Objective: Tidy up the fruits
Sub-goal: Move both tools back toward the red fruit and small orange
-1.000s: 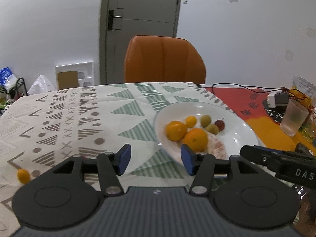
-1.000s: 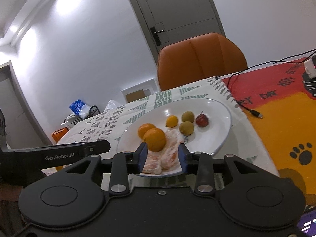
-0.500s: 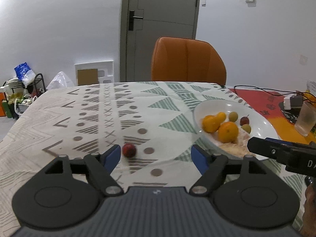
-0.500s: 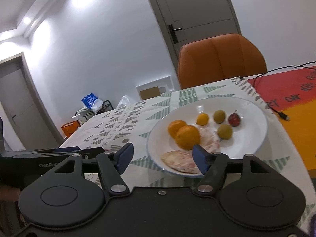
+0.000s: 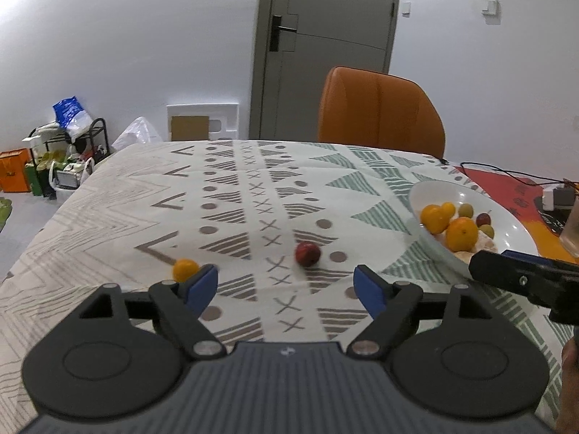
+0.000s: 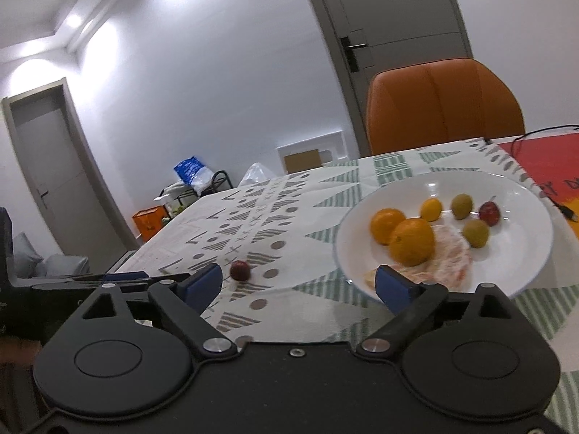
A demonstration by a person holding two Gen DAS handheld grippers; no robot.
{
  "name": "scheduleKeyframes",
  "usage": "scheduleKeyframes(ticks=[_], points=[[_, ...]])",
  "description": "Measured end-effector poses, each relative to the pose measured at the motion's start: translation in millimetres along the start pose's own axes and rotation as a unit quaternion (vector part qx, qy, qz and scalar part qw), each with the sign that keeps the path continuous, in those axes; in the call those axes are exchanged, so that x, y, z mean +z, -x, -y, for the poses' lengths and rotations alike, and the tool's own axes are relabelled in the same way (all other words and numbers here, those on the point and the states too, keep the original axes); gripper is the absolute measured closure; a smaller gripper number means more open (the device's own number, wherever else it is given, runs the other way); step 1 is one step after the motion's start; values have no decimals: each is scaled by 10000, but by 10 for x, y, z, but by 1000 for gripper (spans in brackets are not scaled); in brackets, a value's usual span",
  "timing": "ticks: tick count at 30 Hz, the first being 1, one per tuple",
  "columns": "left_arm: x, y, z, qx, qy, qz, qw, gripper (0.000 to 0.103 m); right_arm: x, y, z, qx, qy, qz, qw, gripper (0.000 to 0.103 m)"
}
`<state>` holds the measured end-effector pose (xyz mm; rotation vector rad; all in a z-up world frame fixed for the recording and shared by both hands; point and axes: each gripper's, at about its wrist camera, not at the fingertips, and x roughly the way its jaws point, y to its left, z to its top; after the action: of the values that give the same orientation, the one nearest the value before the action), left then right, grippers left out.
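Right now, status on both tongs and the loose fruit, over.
Left tongs open, empty. Right tongs open, empty. Red fruit and small orange fruit loose on tablecloth, outside plate. Nothing blocking red fruit.

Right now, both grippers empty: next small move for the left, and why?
Probably ease the left gripper forward and down onto the red fruit. Its jaws stand open and empty, the fruit lies loose on the tablecloth just ahead between the fingers, nearer than the small orange fruit, while the rest already sits in the white plate.
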<state>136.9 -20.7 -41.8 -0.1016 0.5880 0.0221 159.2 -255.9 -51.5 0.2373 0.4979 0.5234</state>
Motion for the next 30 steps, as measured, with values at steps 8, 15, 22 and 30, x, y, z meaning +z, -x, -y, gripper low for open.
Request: scheduleKeyframes(ticks=[8,15,22,30], points=[[-35,4,-194,97,159,-26,9998,22,-13,-121,-149,107,76,-142,9998,8],[-58,-16,-377,171,468,-49,9987,22,-32,-230,-285,253,218,-310,9990,8],[-47,-76,-484,275,623,-37,9977,26,-43,-360,-365,329,326,-536,9975,8],[-32,-193,-565,281,765,-84,9966,39,-31,-487,-380,312,313,-591,9973,10]])
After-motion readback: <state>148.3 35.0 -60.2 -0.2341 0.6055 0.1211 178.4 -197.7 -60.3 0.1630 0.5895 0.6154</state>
